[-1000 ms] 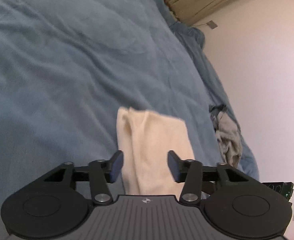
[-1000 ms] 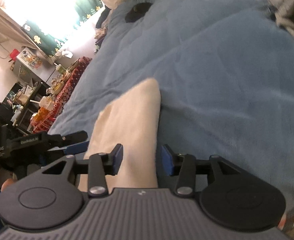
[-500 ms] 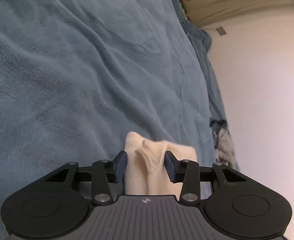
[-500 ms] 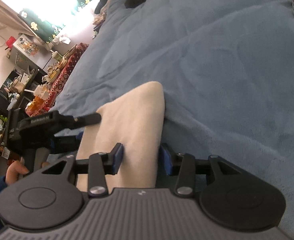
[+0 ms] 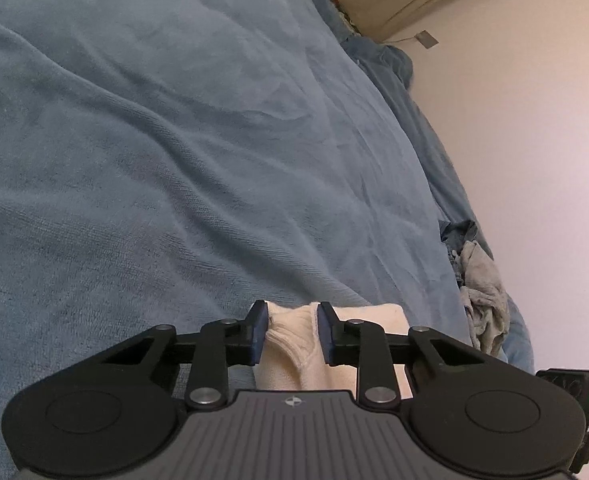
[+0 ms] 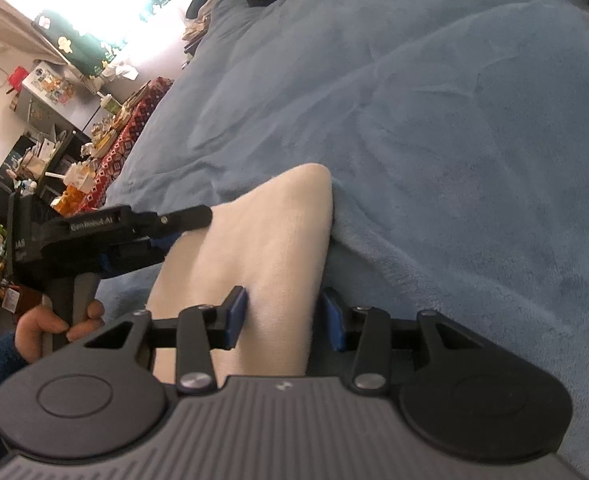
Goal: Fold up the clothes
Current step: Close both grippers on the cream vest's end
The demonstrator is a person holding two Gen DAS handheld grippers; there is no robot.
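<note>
I had one big blue blanket (image 5: 182,168) spread over the bed, and everything else I place against it. One cream garment (image 6: 254,256) lay on the blanket's near side, a narrow folded strip whose long axis ran straight away from my right gripper (image 6: 284,322) toward the blanket's middle. Its near end sat between that gripper's blue pads, which stood apart on either side of the cloth; the left pad looked to be touching the fabric, the right one just beside its edge, so I read that gripper as open and straddling rather than clamping.

My left gripper (image 5: 290,330) came at the same garment from the side, across its long axis. Its two pads were drawn in close with a bunched ridge of cream cloth (image 5: 294,340) pinched between them, so I took it as gripping the garment. Both grippers were on the strip; the left held the grip, the right only bracketed the end.

At the blanket's far edge, by the wall, lay one small crumpled grey heap of clothing (image 5: 484,312), well apart from the cream piece; the fisheye blurred it, and it may have been more than one item. I counted two grippers and one hand (image 6: 54,328) in view.
</note>
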